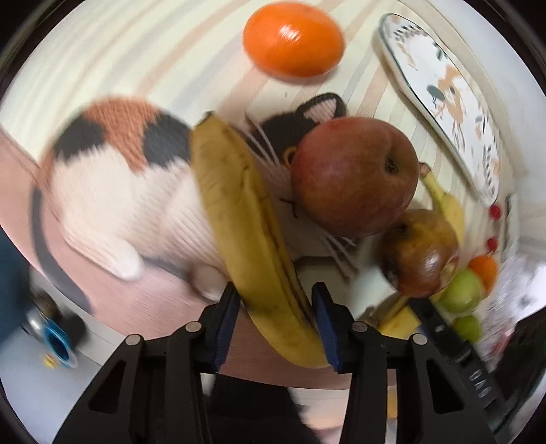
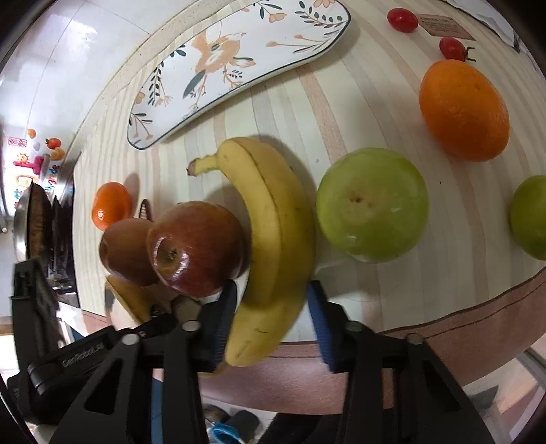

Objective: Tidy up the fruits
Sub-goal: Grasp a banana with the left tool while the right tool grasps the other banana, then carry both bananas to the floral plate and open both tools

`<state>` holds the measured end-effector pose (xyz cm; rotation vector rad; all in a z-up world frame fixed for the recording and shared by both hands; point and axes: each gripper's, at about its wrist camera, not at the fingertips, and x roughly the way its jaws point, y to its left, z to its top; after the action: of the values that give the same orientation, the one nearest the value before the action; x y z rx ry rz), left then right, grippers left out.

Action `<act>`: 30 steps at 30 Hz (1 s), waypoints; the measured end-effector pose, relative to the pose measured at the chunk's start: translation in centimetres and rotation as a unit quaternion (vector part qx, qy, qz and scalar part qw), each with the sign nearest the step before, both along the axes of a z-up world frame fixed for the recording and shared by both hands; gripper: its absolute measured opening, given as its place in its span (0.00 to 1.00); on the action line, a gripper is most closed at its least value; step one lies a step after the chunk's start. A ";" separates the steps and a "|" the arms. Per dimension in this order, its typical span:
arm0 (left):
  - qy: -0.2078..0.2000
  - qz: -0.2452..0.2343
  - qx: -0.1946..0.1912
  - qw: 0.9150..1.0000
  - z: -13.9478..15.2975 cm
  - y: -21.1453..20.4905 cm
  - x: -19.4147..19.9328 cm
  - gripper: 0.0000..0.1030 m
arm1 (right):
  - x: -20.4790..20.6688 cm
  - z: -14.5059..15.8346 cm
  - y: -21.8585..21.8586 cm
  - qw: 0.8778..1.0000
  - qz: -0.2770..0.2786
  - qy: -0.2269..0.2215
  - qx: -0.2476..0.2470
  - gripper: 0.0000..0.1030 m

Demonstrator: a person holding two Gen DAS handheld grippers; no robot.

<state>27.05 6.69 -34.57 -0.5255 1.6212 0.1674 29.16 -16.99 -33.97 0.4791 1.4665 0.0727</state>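
In the left wrist view my left gripper (image 1: 274, 324) has its jaws around a brownish yellow banana (image 1: 239, 222), pads close on both sides; the frame is blurred. Two red apples (image 1: 355, 177) (image 1: 419, 252) lie right of it, an orange (image 1: 293, 39) beyond. In the right wrist view my right gripper (image 2: 269, 324) straddles a second yellow banana (image 2: 269, 232), with a gap at the right pad. Red apples (image 2: 198, 246) (image 2: 126, 252) lie left, a green apple (image 2: 372, 203) right. The flowered plate (image 2: 239, 65) is empty.
A large orange (image 2: 464, 109), another green apple (image 2: 530, 215) and two cherry tomatoes (image 2: 402, 19) (image 2: 452, 47) lie at right. A small orange (image 2: 111, 205) is at left. A calico cat mat (image 1: 112, 191) covers the striped cloth. The table edge (image 2: 443, 317) runs near.
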 end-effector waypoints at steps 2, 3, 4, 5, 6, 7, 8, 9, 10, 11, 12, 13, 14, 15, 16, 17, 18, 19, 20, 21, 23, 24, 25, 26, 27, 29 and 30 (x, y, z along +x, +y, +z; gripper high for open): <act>-0.008 -0.052 0.039 0.998 1.0 -0.3 0.0 0.35 | -0.3 0.0 0.3 1.000 0.018 0.016 -0.002 0.40; -0.009 -0.074 0.054 0.996 1.3 -0.5 0.0 0.34 | -0.5 0.0 0.4 0.999 0.026 0.024 -0.002 0.40; -0.011 -0.097 0.067 0.993 1.7 -0.6 -0.1 0.34 | -0.9 0.0 0.3 0.999 0.037 0.032 -0.003 0.40; -0.013 -0.117 0.077 0.990 2.0 -0.7 -0.3 0.35 | -1.1 0.0 0.6 0.998 0.051 0.040 -0.010 0.40; -0.018 -0.136 0.082 0.987 2.5 -0.7 -0.5 0.35 | -1.4 0.1 0.7 0.997 0.061 0.046 -0.015 0.40; -0.020 -0.152 0.090 0.984 3.0 -0.7 -0.7 0.36 | -1.7 0.1 0.9 0.996 0.073 0.050 -0.019 0.40; -0.022 -0.163 0.096 0.982 3.5 -0.6 -0.8 0.36 | -1.8 0.2 1.1 0.995 0.083 0.052 -0.026 0.40; -0.023 -0.172 0.100 0.980 3.9 -0.4 -0.8 0.37 | -1.8 0.2 1.5 0.993 0.097 0.054 -0.037 0.40; -0.024 -0.176 0.099 0.979 4.3 -0.4 -0.6 0.37 | -1.7 0.3 1.9 0.992 0.109 0.052 -0.047 0.40; -0.024 -0.177 0.096 0.979 4.5 -0.4 -0.6 0.38 | -1.5 0.4 2.3 0.990 0.115 0.051 -0.057 0.40; -0.021 -0.172 0.091 0.981 4.5 -0.4 -0.5 0.42 | -1.4 0.5 2.6 0.990 0.115 0.048 -0.064 0.42; -0.019 -0.167 0.087 0.982 4.3 -0.5 -0.1 0.43 | -1.0 0.7 3.0 0.990 0.113 0.038 -0.080 0.42; -0.014 -0.159 0.081 0.984 4.1 -0.6 0.0 0.45 | -0.7 0.7 3.4 0.988 0.116 0.031 -0.096 0.43; -0.012 -0.152 0.078 0.985 3.8 -0.3 -0.1 0.46 | -0.4 0.6 3.9 0.987 0.116 0.026 -0.110 0.43; -0.008 -0.144 0.076 0.987 3.8 0.0 0.1 0.46 | -0.1 0.5 4.2 0.986 0.113 0.024 -0.117 0.43; 0.000 -0.137 0.081 0.987 3.7 0.0 0.3 0.46 | 0.3 0.2 4.4 0.987 0.109 0.023 -0.120 0.44; 0.001 -0.132 0.085 0.988 3.5 0.1 0.3 0.46 | 0.7 0.0 4.6 0.987 0.102 0.021 -0.123 0.44; -0.005 -0.126 0.091 0.988 3.6 0.1 0.1 0.45 | 0.9 0.1 4.7 0.987 0.099 0.011 -0.127 0.45; -0.009 -0.125 0.096 0.988 3.7 -0.1 0.4 0.44 | 1.2 0.1 5.2 0.986 0.100 0.003 -0.137 0.45; -0.014 -0.124 0.102 0.987 3.7 -0.3 0.5 0.39 | 1.5 0.0 5.6 0.985 0.103 0.000 -0.142 0.46; -0.027 -0.127 0.103 0.986 4.6 -1.0 0.3 0.31 | 1.9 0.1 6.3 0.981 0.109 -0.010 -0.158 0.44; -0.030 -0.132 0.111 0.985 4.9 -1.6 0.2 0.31 | 2.1 0.2 6.5 0.979 0.116 -0.017 -0.165 0.39; -0.034 -0.134 0.115 0.984 5.5 -1.7 -0.1 0.31 | 2.2 0.1 7.0 0.979 0.119 -0.021 -0.164 0.39; -0.036 -0.134 0.115 0.984 5.9 -1.7 -0.3 0.31 | 2.2 0.1 7.3 0.980 0.118 -0.021 -0.160 0.39; -0.036 -0.134 0.115 0.984 6.1 -1.9 -0.4 0.31 | 2.3 0.1 7.5 0.981 0.115 -0.021 -0.154 0.38; -0.040 -0.129 0.117 0.984 6.5 -1.7 -1.2 0.30 | 2.2 0.4 7.2 0.983 0.111 -0.021 -0.147 0.38; -0.045 -0.127 0.120 0.984 6.3 -2.0 -1.8 0.30 | 2.1 0.7 6.9 0.983 0.110 -0.022 -0.146 0.38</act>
<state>25.29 4.71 -28.28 -0.1372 1.5397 0.1430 31.27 -10.12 -33.27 0.0763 1.4526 0.0427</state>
